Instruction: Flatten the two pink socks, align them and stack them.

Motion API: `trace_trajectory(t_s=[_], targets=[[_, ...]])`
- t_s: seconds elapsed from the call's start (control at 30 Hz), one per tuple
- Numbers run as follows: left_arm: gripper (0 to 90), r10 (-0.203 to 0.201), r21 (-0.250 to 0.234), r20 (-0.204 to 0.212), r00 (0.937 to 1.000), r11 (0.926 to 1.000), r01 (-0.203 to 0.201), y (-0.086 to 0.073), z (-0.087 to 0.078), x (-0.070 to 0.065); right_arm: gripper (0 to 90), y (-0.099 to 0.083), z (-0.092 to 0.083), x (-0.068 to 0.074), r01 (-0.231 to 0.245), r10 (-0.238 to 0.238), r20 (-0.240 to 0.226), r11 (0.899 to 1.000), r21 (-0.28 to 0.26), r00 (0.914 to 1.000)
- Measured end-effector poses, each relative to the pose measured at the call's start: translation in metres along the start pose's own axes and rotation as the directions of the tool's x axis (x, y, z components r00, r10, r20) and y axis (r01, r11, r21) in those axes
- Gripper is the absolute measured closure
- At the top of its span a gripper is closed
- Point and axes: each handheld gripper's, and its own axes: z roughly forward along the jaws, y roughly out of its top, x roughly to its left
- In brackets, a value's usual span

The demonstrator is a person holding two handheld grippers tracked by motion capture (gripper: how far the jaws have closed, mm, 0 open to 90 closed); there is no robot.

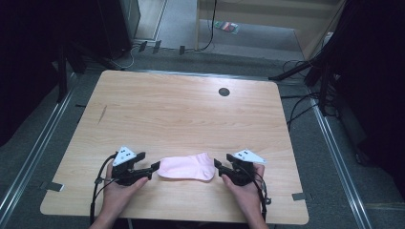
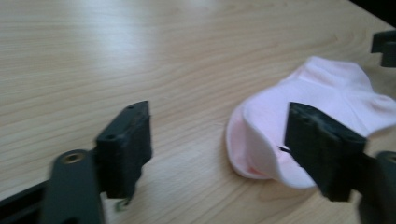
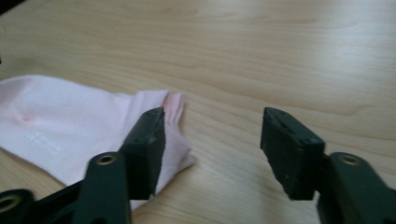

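One pink sock point(image 1: 186, 168) lies flat near the person's edge of the wooden table point(image 1: 191, 109), lengthwise across, which gives each hand its own end to work. It looks doubled: the left gripper view shows two pale layers point(image 2: 261, 140) curling round at the near end, so likely a folded sock or a stacked pair; can't tell which. Left gripper point(image 1: 154, 166) sits at the sock's left end, jaws spread, nothing clamped. In its own view one jaw is in front of the rounded end and the other stands over bare wood, so the fabric edge is only partly inside the gap, not centred. Right gripper point(image 1: 217, 165) mirrors it at the other end, jaws spread too; in the right gripper view one jaw overlaps the sock's corner point(image 3: 175, 109) and the other is off on the table. Neither set of pads presses cloth. My read: both tools are staged low and nearly level, tips pointing inward, so that each can slide onto an end and pinch. Next move would need the jaws shifted sideways to straddle the fabric before closing, or they'd catch just a single layer. Rest of the table is bare except a dark round grommet point(image 1: 223, 91) at the far side, well clear of the work.
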Motion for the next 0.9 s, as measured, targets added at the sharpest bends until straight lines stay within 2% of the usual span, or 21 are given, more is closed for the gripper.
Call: trace_trajectory(t_s=[0.03,0.07,0.13,0.23,0.27,0.3,0.37,0.43,0.47,0.53,0.63,0.73,0.9], targets=[[17.7,-0.008,-0.011,-0.009,0.9999,0.9999,0.008,-0.001,-0.003,0.005,35.6,-0.001,-0.002,-0.003,-0.009,0.009,0.001,1.000,-0.013,1.0000],[12.5,-0.012,-0.019,-0.016,0.9998,0.9997,0.012,-0.002,-0.005,0.007,31.5,-0.003,-0.006,-0.011,-0.007,0.008,0.024,0.999,-0.041,0.9997],[10.1,-0.022,-0.032,-0.021,0.9996,0.9993,0.021,-0.004,-0.009,0.014,26.9,-0.007,-0.010,-0.019,-0.007,0.010,0.047,0.998,-0.065,0.9988],[0.1,-0.048,-0.031,-0.018,0.9987,0.9984,0.047,-0.007,-0.014,0.026,20.0,-0.015,-0.021,-0.035,-0.010,0.022,0.089,0.992,-0.126,0.9958],[0.1,-0.066,-0.035,-0.026,0.9975,0.9973,0.065,-0.007,-0.016,0.029,16.7,-0.016,-0.024,-0.040,-0.005,0.019,0.100,0.991,-0.131,0.9948],[0.1,-0.081,-0.048,-0.032,0.9962,0.9957,0.080,-0.008,-0.019,0.033,14.2,-0.017,-0.027,-0.044,-0.022,0.037,0.102,0.990,-0.137,0.9941],[0.0,-0.076,-0.072,-0.042,0.9962,0.9947,0.073,-0.008,-0.025,0.038,13.3,-0.017,-0.035,-0.054,-0.053,0.067,0.095,0.988,-0.142,0.9932],[0.0,-0.070,-0.078,-0.058,0.9959,0.9948,0.065,-0.009,-0.030,0.045,11.9,-0.020,-0.044,-0.063,-0.059,0.077,0.114,0.987,-0.149,0.9905],[0.0,-0.063,-0.079,-0.089,0.9940,0.9953,0.056,-0.010,-0.032,0.048,10.2,-0.022,-0.049,-0.067,-0.055,0.074,0.130,0.988,-0.145,0.9887],[0.0,-0.047,-0.080,-0.124,0.9911,0.9961,0.038,-0.012,-0.038,0.056,9.9,-0.026,-0.058,-0.075,-0.047,0.070,0.162,0.989,-0.142,0.9843],[0.0,-0.038,-0.095,-0.180,0.9829,0.9952,0.022,-0.015,-0.050,0.069,9.9,-0.031,-0.072,-0.089,-0.056,0.081,0.182,0.989,-0.140,0.9800],[0.0,-0.053,-0.104,-0.210,0.9763,0.9941,0.031,-0.018,-0.061,0.080,10.4,-0.037,-0.085,-0.103,-0.072,0.101,0.203,0.986,-0.149,0.9740],[0.0,-0.069,-0.102,-0.257,0.9640,0.9938,0.044,-0.026,-0.079,0.098,11.3,-0.045,-0.099,-0.116,-0.082,0.114,0.227,0.986,-0.147,0.9671]])
